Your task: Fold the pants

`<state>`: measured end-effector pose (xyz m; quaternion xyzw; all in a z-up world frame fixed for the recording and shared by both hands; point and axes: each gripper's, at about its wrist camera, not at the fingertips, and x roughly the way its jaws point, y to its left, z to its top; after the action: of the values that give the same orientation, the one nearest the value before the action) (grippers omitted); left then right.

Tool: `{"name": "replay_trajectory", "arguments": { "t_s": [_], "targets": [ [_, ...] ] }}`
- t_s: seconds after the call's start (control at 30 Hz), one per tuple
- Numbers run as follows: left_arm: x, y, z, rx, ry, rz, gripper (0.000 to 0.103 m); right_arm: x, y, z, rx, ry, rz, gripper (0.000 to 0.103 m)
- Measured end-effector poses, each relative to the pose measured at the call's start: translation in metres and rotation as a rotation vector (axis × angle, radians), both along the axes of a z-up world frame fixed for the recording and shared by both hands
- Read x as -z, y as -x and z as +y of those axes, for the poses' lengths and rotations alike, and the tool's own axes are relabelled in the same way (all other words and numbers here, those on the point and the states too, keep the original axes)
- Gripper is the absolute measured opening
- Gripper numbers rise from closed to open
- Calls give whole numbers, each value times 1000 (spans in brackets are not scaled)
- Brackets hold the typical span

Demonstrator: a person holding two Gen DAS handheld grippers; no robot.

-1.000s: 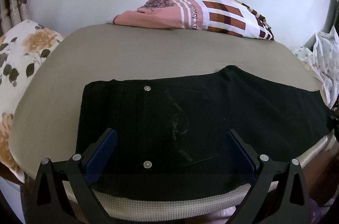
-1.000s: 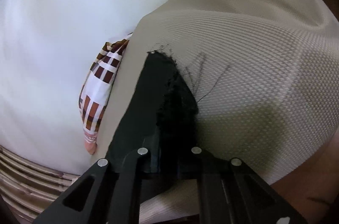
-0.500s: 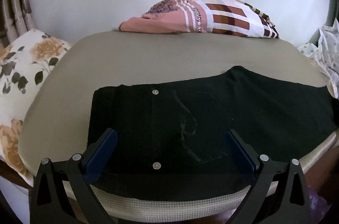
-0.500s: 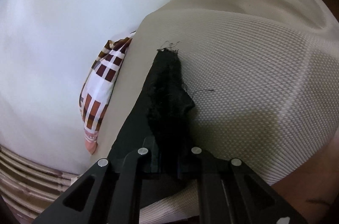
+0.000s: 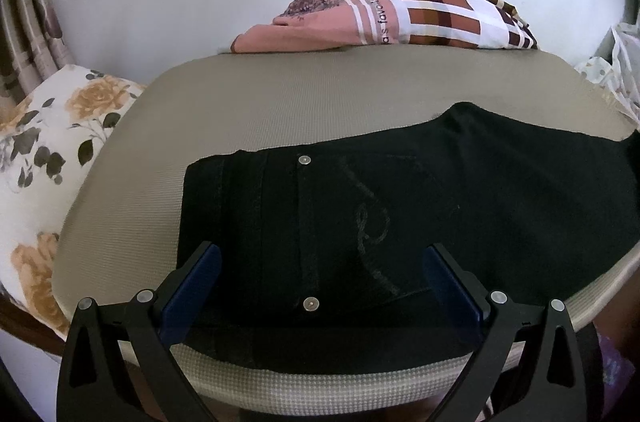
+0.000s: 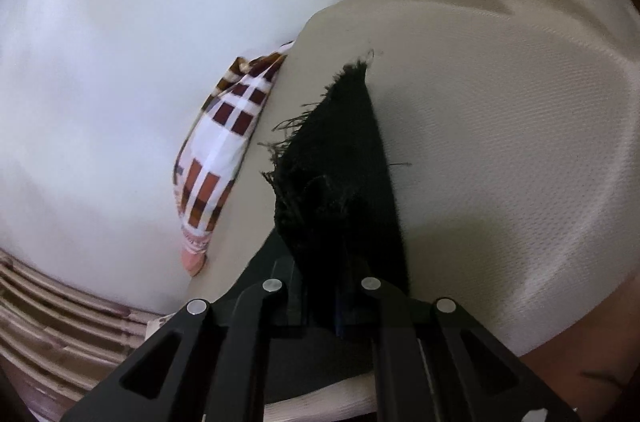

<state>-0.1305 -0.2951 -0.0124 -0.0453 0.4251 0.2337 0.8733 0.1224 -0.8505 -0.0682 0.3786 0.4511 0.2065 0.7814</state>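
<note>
Black pants (image 5: 400, 222) lie flat across a beige textured surface (image 5: 280, 102), waistband end at the left, a back pocket with pale stitching in the middle. My left gripper (image 5: 320, 262) hovers over the waist area, its blue-padded fingers (image 5: 196, 278) spread wide with nothing pinched between them. In the right wrist view my right gripper (image 6: 324, 286) is shut on the frayed hem of the black pants (image 6: 340, 174), and that end stands lifted off the beige surface (image 6: 500, 142).
A folded pink and brown checked cloth (image 5: 400, 14) lies at the far edge against a white wall. A floral pillow (image 5: 44, 150) sits at the left. Dotted white fabric (image 5: 616, 70) bunches at the right. Striped curtain (image 6: 60, 322) hangs beyond.
The right gripper has raised the frayed hem higher off the beige surface and carried it along. The left gripper's view tilted slightly; its fingers stayed wide over the waist.
</note>
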Motion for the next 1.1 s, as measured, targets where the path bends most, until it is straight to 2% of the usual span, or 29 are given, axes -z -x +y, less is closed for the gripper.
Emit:
{"name": "replay_trajectory", "arguments": {
  "t_s": [0.3,0.5,0.63,0.73,0.93,1.1],
  "targets": [
    [7,-1,0,-4,-19,39,100,-5,2,39,-78,-33,-5,9],
    [9,1,3,-17,-17,46,100,-5,2,41,-81,-42,3,9],
    [7,6,11,-46,-57,63,100,-3,1,36,-63,-55,11,9],
    [5,20,34,-102,-60,68,100,-4,0,33,-53,-54,12,9],
    [-2,71,96,-271,12,32,100,-4,-1,29,-39,-54,18,9],
    [-7,102,121,-351,15,-2,100,-3,0,31,-40,-61,27,9]
  ]
}}
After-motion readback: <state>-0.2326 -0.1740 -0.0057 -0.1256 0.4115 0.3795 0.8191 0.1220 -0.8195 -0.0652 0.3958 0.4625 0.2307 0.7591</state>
